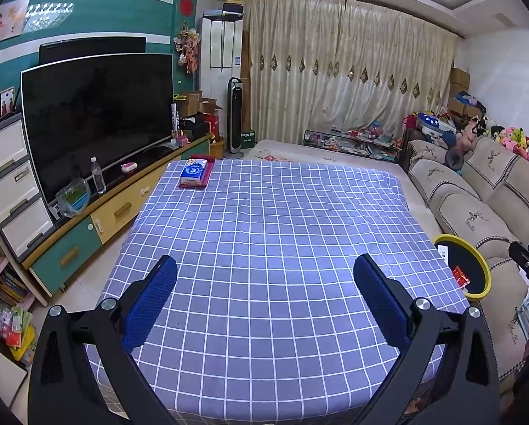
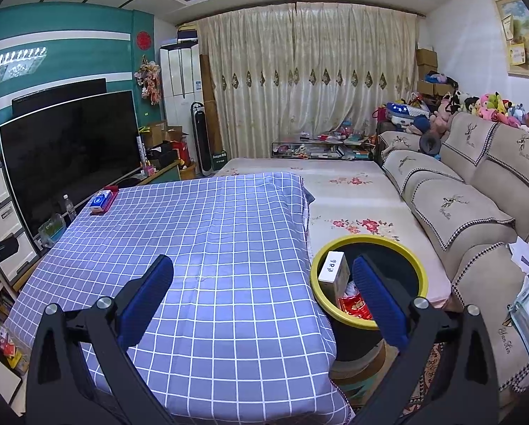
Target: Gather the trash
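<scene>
Both our jaws spread, gripping nothing: left gripper, right gripper. Trash sits in the yellow-rimmed bin under our right jaw: white box, red wrapper. Bench ahead looks cleared; leave the tissue pack far ahead, its label unreadable. Likely done, so back off without snagging the cloth.
</scene>
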A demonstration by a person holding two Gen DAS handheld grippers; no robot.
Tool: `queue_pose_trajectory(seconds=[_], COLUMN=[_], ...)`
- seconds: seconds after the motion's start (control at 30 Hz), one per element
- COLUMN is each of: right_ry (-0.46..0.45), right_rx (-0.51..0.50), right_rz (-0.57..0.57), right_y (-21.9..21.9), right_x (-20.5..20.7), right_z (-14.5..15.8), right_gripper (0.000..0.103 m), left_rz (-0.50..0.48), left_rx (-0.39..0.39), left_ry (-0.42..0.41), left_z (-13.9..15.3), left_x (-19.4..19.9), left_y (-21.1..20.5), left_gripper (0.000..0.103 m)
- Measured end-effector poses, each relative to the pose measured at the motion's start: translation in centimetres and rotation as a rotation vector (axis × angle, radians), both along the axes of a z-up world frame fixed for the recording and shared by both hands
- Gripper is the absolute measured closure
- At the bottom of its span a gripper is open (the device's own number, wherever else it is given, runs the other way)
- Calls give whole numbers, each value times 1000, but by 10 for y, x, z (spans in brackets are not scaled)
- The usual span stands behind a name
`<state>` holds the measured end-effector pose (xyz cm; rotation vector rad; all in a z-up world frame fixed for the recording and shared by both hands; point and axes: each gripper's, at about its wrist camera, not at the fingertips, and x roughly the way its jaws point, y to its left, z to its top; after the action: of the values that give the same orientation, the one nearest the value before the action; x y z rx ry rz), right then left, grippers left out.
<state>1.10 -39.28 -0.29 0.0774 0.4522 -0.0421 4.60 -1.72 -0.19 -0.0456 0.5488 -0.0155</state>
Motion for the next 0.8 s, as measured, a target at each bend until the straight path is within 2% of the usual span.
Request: queue_pose_trajectory(seconds=[0.8], right_ry=[12], right_rx=[11], right_rz=[8], right_y=[4], right_x=[4], right_z=[-1], right_gripper=[7], left_rz=[-8], left_rx=[-10], left_ry=[24], left_z=[-12], left_x=[7], left_y=[0], left_gripper=[5])
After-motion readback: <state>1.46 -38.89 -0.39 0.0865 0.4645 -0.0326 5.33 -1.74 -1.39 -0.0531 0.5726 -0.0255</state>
